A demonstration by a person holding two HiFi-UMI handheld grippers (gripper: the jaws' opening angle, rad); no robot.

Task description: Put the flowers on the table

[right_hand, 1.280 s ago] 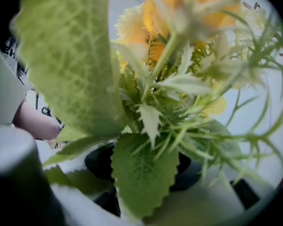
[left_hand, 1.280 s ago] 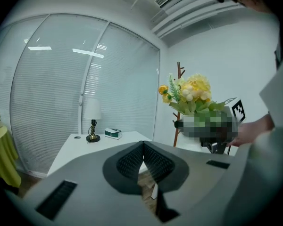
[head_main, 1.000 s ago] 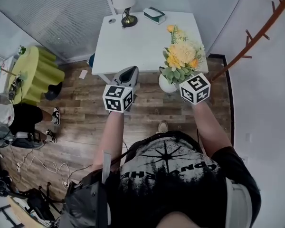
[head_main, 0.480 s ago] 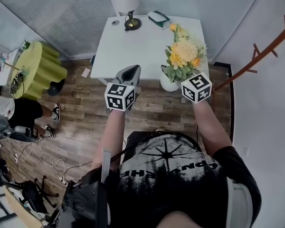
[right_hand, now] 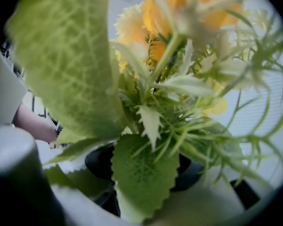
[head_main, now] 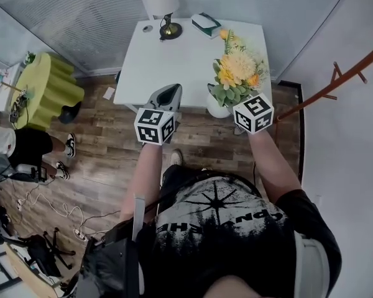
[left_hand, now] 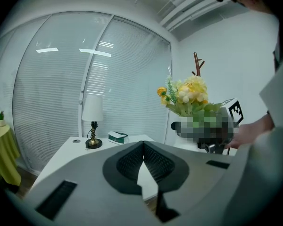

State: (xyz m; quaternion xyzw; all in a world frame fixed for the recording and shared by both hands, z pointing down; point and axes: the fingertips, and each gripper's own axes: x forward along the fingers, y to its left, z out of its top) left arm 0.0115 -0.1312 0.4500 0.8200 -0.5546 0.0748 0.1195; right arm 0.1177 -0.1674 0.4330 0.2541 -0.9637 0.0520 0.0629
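**A:** Any writing to read?

**B:** None that I can make out. The two marker cubes carry only black-and-white squares. The print on the person's black shirt (head_main: pixel 227 219) has letters, but they are upside down and too broken to read. The green-and-white box (head_main: pixel 205 22) is too small to show a label.

**A:** Counts?

**B:** There is one white table (head_main: pixel 180 61). On it stand one lamp (head_main: pixel 163 5) at 11 o'clock, the box at 1 o'clock and one small round thing (head_main: pixel 148 28) just beside the lamp. One round table under a green cloth (head_main: pixel 46 92) is at the frame's 9 o'clock, and one coat rack (head_main: pixel 336 82) is at 3 o'clock. A second person (head_main: pixel 25 151) stands at the left edge.

**A:** Containers?

**B:** There is one vase (head_main: pixel 217 109), white, holding the flowers (head_main: pixel 237 70), which are yellow and orange blooms over green leaves. It is at the table's 5 o'clock edge, and I cannot tell whether its base touches the top.

**A:** And the grippers?

**B:** The right gripper (head_main: pixel 235 112) is clamped on the vase's side (in its own view leaves cover the gap, with dark pads showing at either side). The left gripper (head_main: pixel 169 92) is at the table's 6 o'clock edge, its jaws closed tip to tip with nothing between them.
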